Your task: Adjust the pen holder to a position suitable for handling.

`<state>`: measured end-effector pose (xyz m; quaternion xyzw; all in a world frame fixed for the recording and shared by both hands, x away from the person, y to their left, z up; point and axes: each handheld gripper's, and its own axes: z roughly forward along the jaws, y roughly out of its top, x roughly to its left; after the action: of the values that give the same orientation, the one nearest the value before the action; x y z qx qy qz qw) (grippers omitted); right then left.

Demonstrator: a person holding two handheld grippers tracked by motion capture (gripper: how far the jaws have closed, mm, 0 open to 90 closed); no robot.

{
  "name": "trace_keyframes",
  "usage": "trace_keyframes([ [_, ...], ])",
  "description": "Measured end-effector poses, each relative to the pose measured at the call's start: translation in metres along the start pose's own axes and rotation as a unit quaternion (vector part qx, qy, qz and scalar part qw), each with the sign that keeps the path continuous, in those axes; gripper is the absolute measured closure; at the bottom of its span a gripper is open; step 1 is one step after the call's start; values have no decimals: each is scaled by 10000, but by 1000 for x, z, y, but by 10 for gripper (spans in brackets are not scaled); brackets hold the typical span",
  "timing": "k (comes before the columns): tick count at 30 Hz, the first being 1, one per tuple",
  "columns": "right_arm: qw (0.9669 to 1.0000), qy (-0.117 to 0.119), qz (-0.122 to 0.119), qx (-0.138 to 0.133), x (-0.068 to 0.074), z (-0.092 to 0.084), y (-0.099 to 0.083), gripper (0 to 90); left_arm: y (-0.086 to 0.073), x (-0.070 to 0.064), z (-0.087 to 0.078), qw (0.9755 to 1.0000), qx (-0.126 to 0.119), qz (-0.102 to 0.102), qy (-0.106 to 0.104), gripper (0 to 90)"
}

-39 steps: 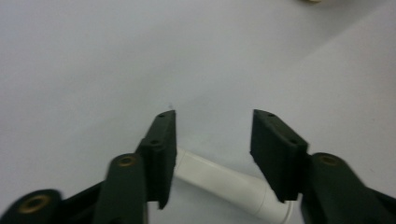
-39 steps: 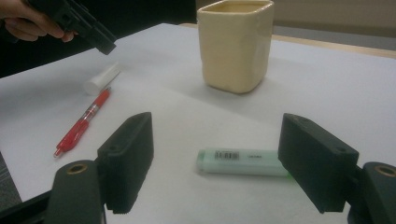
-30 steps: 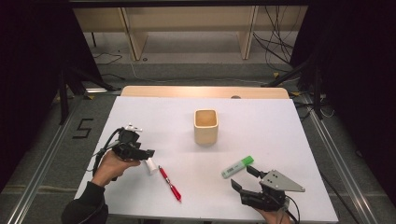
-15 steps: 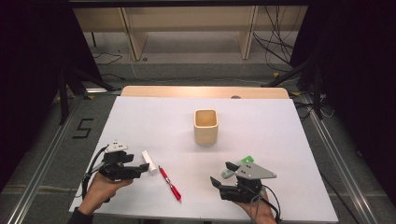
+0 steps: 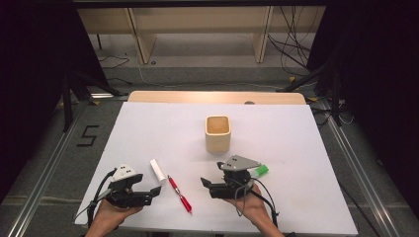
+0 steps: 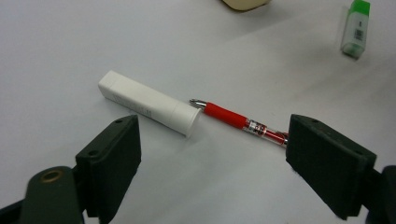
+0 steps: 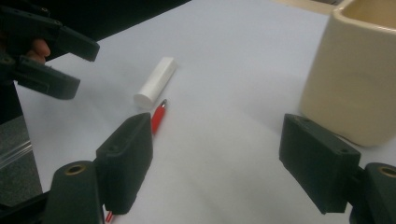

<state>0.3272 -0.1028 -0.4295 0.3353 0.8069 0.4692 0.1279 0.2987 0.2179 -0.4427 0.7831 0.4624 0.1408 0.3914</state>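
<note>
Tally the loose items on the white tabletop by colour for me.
White: 1, the white tube
Red: 1, the red pen
Green and white: 1, the green-capped marker
Cream: 1, the cream cup
Total: 4

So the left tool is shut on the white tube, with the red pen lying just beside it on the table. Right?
Not quite. The left tool stands open and holds nothing; its jaws have just been opening. The white tube lies free on the table, the red pen just beside it. The left gripper view shows this.
</note>
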Motion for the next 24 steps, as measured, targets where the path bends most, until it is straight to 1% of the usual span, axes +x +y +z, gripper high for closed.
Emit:
trace_keyframes([
  [3,9999,64,16,113,3,13,7,267,-3,-1,0,9999,20,85,103,164],
  [7,9994,175,-20,294,9,30,16,267,-8,-2,0,10000,-32,73,57,157],
  [9,9991,190,-42,385,11,38,19,267,-9,-2,-1,9999,-7,87,69,154],
  [11,9986,206,-71,483,12,46,22,267,-11,-2,-1,9999,-32,78,80,154],
  [14,9981,246,-74,560,15,55,26,267,-12,-1,-2,9999,-66,56,117,153],
  [18,9975,275,-91,643,19,67,31,273,-13,-2,-2,9998,-34,120,150,152],
  [22,9971,276,-64,701,23,78,36,278,-14,-2,-2,9998,-36,91,152,151],
  [23,9968,294,-50,741,24,84,38,278,-14,-2,-2,9998,-32,82,159,151],
  [24,9968,294,-50,741,24,84,38,278,-14,-2,-2,9998,-28,93,158,151],
])
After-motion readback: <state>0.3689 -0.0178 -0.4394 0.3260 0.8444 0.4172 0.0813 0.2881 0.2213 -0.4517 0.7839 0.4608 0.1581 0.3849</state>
